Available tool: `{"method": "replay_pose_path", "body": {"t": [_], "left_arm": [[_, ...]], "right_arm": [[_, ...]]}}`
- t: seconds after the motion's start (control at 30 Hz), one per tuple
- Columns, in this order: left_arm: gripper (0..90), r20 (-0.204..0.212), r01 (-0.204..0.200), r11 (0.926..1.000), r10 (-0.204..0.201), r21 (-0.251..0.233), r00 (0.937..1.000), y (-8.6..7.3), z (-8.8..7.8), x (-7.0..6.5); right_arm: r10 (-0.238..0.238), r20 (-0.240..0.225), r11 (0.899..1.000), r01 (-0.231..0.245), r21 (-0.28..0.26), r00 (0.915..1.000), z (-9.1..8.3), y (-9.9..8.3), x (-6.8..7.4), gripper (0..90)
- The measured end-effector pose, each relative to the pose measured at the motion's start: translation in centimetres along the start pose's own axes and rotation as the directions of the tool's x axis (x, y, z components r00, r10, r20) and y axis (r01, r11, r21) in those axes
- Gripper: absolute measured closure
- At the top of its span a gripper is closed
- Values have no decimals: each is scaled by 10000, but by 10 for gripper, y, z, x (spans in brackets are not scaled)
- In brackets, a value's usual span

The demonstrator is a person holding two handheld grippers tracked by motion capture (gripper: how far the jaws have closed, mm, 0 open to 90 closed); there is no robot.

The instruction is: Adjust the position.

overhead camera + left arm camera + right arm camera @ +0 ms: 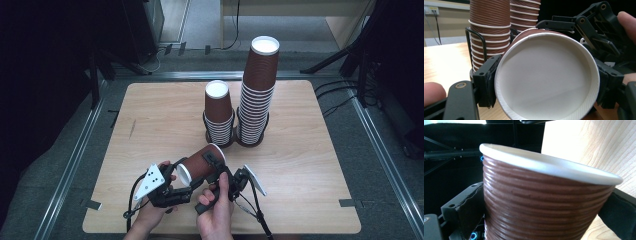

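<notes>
A brown ribbed paper cup (200, 165) is held on its side above the table's front edge, between both grippers. My left gripper (185, 184) is shut on the cup (546, 77) near its white base, which faces that camera, with a black pad (486, 82) pressed on each side. My right gripper (214, 161) is shut on the same cup (544, 205) nearer its white rim. The right gripper (584, 27) also appears at the upper right of the left gripper view.
Two stacks of brown cups stand upside down in black wire holders at the back middle of the wooden table (150, 125): a short stack (218, 112) and a tall stack (259, 95). Bare wood lies left and right of them. Dark stands and cables surround the table.
</notes>
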State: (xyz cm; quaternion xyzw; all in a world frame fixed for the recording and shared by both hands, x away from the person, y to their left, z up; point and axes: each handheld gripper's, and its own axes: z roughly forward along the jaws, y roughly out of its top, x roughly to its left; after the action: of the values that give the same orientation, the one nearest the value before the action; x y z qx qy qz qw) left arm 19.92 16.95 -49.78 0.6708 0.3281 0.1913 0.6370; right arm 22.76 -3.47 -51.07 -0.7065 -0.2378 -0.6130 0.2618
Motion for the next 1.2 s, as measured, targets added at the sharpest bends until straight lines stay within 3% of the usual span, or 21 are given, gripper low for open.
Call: {"method": "replay_pose_path", "body": {"t": [0.27, 0.47, 0.9, 1.2], "left_arm": [[222, 37, -122, 9999, 121, 46, 9999, -1, 0, -1], [222, -68, -246, 9996, 247, 101, 9997, -1, 0, 0], [221, -143, -599, 9980, 602, 215, 9981, -2, 0, -2], [203, 45, -466, 9989, 466, 89, 9989, -3, 1, -1]], "right_arm": [[228, 42, 9997, -227, -124, 9997, 1, 1, 0, 66], [280, -209, 9995, -284, -167, 9994, 3, 0, -1, 82], [47, -313, 9999, -52, -133, 9995, 5, 3, -1, 101], [-523, -515, 9981, 506, -354, 9973, 3, 2, 0, 141]]}}
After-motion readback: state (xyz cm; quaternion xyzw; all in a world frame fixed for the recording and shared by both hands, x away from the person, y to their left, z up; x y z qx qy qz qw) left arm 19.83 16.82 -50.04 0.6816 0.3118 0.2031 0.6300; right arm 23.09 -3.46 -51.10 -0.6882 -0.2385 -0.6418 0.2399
